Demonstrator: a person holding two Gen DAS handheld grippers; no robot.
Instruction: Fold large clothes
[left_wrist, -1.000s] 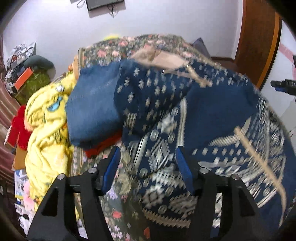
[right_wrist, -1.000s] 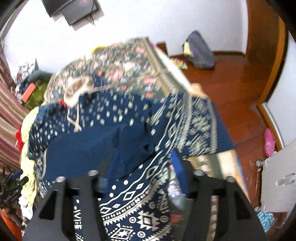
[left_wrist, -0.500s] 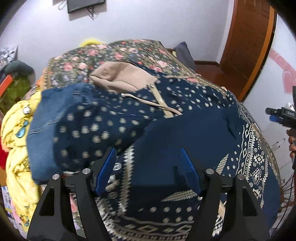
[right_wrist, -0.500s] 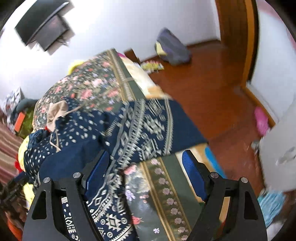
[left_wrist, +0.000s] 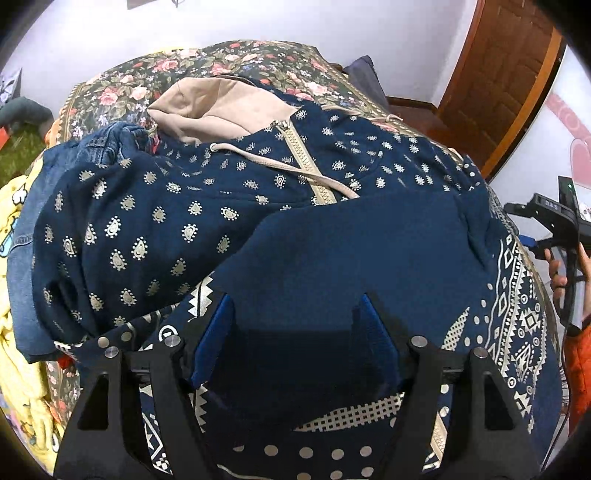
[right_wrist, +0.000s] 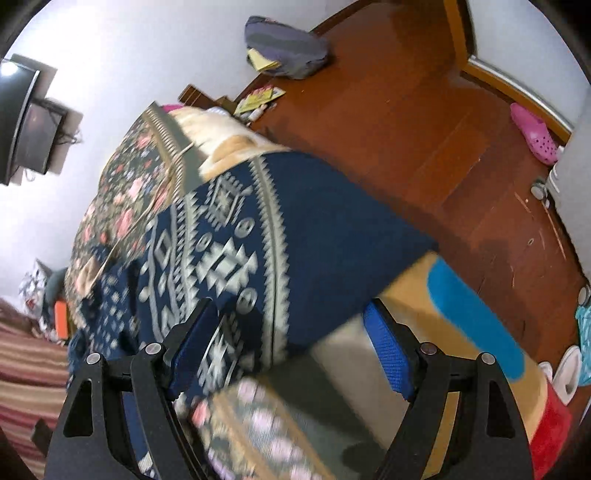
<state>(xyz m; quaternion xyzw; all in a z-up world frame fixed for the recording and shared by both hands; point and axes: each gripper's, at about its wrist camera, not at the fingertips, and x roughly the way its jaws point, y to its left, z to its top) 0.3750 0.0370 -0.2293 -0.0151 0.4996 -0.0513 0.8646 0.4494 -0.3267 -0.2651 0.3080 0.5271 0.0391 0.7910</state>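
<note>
A large navy hoodie is spread over a bed covered by a floral quilt. Its upper half is printed with small pale teardrop motifs, its lower half with bands of geometric zigzags and diamonds; a chunky beige zip runs down the front, a beige drawstring lies across it, and the hood's soft tan lining is turned open at the far end. A plain navy panel, apparently a sleeve folded inward, lies across the near middle. Blue denim is bunched at the far left of the hoodie, and yellow printed fabric lies at the left edge of the bed. The left claw hangs over the plain panel with its blue-padded jaws spread apart, cloth seen between them but not pinched. The right claw is likewise spread wide and empty, over the patterned hem that drapes off the bed's right edge above the wooden floor; this view is blurred, so contact with the cloth cannot be judged. Compared with a second earlier, the left claw has been shifted from the left side of the garment to its middle, and the right claw's jaws, then narrower over the dark fabric, have been opened and brought to the bed's edge.
</note>
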